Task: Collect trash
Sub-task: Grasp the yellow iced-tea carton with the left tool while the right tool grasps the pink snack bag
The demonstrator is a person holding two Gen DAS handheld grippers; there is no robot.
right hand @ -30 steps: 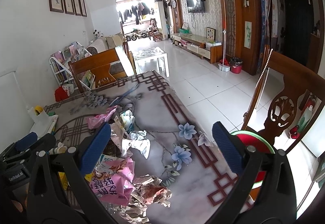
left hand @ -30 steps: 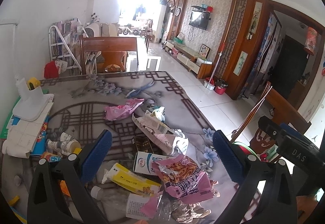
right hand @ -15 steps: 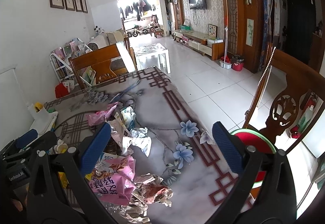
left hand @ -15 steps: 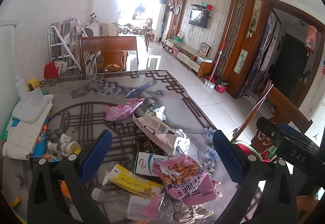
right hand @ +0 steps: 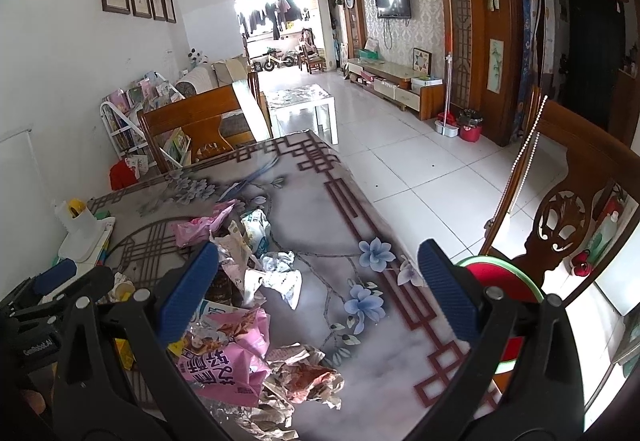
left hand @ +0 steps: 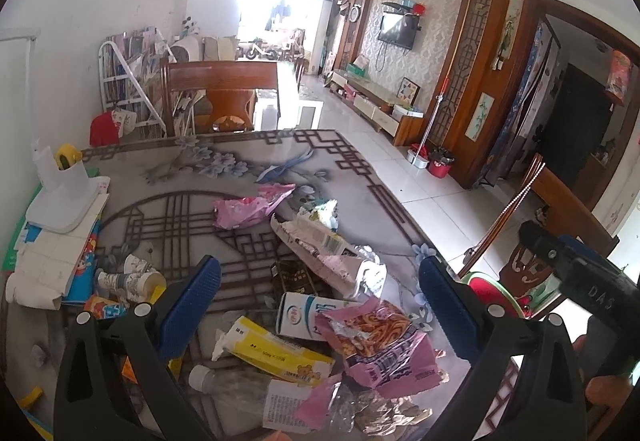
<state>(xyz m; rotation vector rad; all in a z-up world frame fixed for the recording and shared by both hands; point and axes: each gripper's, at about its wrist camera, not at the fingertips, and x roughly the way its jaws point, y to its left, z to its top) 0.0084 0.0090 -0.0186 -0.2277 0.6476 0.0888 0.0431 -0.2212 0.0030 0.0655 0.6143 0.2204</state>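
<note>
Both my left tongs (left hand: 318,297) and right tongs (right hand: 318,291) hang spread wide, empty, over the bench (right hand: 320,209). Trash heap centres on the pink snack bag (left hand: 380,345). Approach step; next, I judge, descend and clamp that bag

I see snack bag (left hand: 384,345) right of tissue pack (left hand: 276,353), milk carton (left hand: 300,315) behind, plastic bottle (left hand: 232,387) nearest, all on table (left hand: 192,177).

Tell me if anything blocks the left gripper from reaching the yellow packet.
Nothing visible does. The left gripper hangs open above the trash pile, and the yellow packet lies exposed between its fingers, with only its far end tucked under the pink snack bag.
</note>
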